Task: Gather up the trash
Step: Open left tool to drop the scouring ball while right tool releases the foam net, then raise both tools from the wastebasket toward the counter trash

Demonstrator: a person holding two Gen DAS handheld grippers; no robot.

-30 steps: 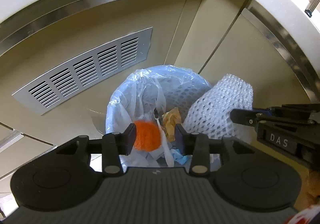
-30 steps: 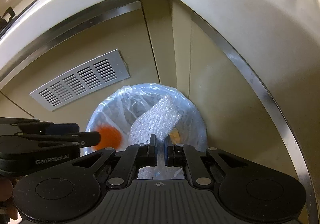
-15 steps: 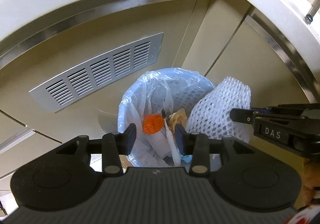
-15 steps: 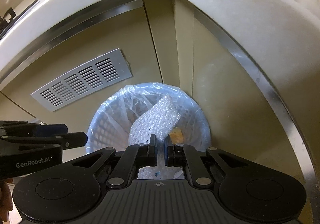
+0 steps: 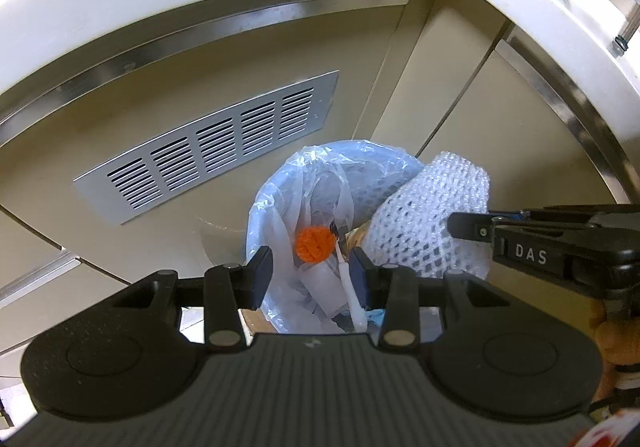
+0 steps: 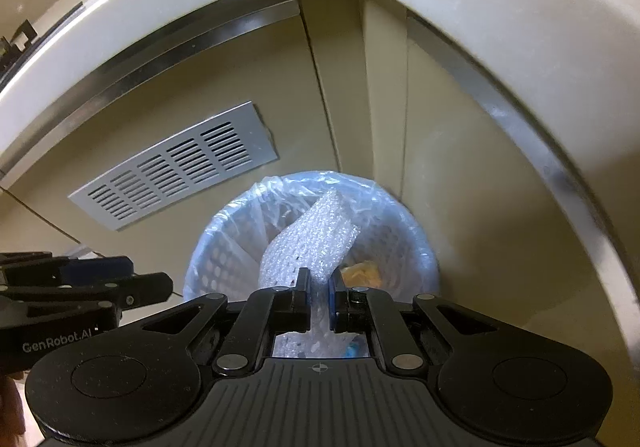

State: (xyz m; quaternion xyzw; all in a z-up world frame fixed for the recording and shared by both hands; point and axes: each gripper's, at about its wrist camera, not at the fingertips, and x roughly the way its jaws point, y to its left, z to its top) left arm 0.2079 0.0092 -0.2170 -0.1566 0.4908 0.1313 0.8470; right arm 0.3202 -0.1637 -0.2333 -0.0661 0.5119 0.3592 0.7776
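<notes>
My right gripper (image 6: 319, 297) has its jaws clamped on a sheet of white foam netting (image 6: 316, 239), which hangs over the waste bin (image 6: 416, 247) lined with a pale blue plastic bag (image 5: 276, 207). My left gripper (image 5: 311, 271) hovers above the bin's left side, jaws apart with nothing between them. Down in the bin lies an orange ball (image 5: 314, 245) beside a white stick-like object (image 5: 352, 295). Beyond the bin stands a beige cabinet front with a metal vent grille (image 5: 216, 151).
</notes>
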